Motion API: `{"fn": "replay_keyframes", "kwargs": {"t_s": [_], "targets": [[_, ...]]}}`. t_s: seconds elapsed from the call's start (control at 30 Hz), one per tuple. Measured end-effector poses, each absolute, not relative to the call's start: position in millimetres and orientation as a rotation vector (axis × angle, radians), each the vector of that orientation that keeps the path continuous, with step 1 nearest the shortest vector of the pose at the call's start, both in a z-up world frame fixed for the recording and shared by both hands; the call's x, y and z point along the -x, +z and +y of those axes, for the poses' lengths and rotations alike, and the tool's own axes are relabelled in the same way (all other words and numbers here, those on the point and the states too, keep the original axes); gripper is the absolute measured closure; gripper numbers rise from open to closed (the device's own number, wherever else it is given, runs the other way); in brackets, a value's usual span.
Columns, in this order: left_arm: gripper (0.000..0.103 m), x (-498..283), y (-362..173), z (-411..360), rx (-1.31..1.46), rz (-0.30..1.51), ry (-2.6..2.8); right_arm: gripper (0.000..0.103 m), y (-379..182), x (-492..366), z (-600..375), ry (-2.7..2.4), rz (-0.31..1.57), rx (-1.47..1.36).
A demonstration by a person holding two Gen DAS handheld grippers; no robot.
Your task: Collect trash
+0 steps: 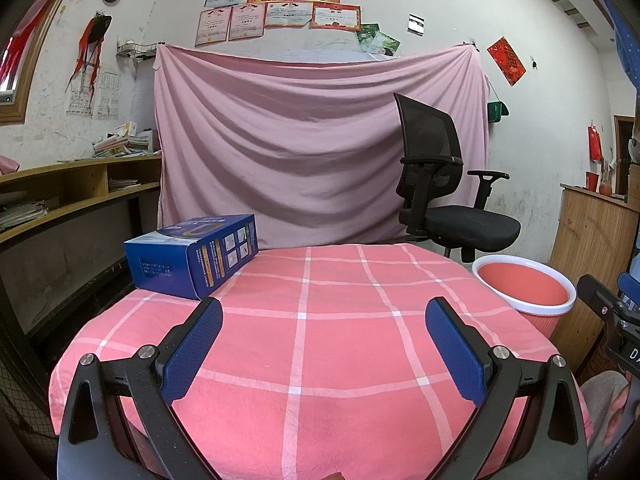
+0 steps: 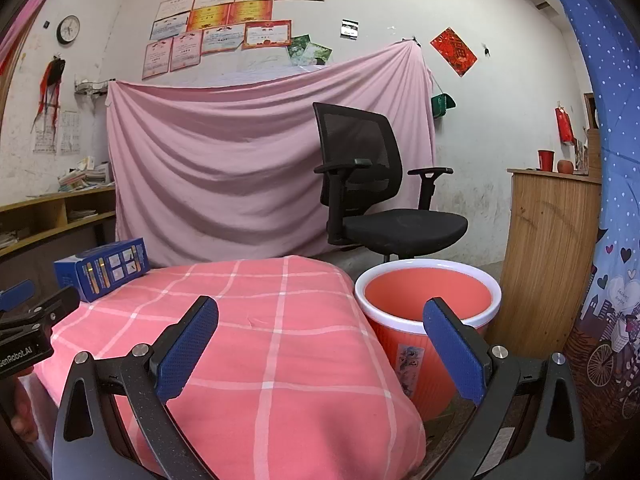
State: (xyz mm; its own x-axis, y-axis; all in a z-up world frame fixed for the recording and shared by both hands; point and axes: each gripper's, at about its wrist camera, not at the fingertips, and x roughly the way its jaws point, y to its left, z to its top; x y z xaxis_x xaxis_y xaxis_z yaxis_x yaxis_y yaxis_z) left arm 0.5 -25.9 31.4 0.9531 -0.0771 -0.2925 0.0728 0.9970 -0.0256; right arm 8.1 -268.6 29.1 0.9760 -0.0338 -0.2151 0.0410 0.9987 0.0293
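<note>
A: From the left wrist, we see our left claw (image 1: 324,344) spread wide, nothing between its blue pads, over a tabletop (image 1: 340,360) under pink checked cloth. The box (image 1: 192,256) lies at the far left corner, its near end at the cloth's edge.

B: And ahead of us the cloth is bare all the way to the far edge. The bin (image 1: 524,288) stands off the right edge, below the cloth's level, with the chair (image 1: 444,184) behind it. We make out only its red inner wall; the bottom is out of sight.

A: The right claw's body (image 1: 612,316) shows at the right margin, beside the bin.

B: From the right wrist, our right claw (image 2: 320,340) is also spread, holding nothing. Its left finger sits over the cloth and its right finger over the bin (image 2: 428,300), so we straddle the tabletop's (image 2: 256,360) right edge.

A: The bin stands just beside that edge, a wooden cabinet (image 2: 548,248) on its other side. What we see of its inside is plain red wall.

B: The box (image 2: 102,268) is far to the left, near the left claw's body (image 2: 32,320).
</note>
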Motion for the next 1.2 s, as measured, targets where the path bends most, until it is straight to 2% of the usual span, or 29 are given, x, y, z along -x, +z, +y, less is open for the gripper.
{"fn": "replay_keyframes", "kwargs": {"t_s": [1.2], "targets": [[0.004, 5.4, 34.3, -33.6, 0.014, 0.288, -0.067, 0.000, 30.1, -7.5, -266.5, -0.037, 0.219, -0.033]]}}
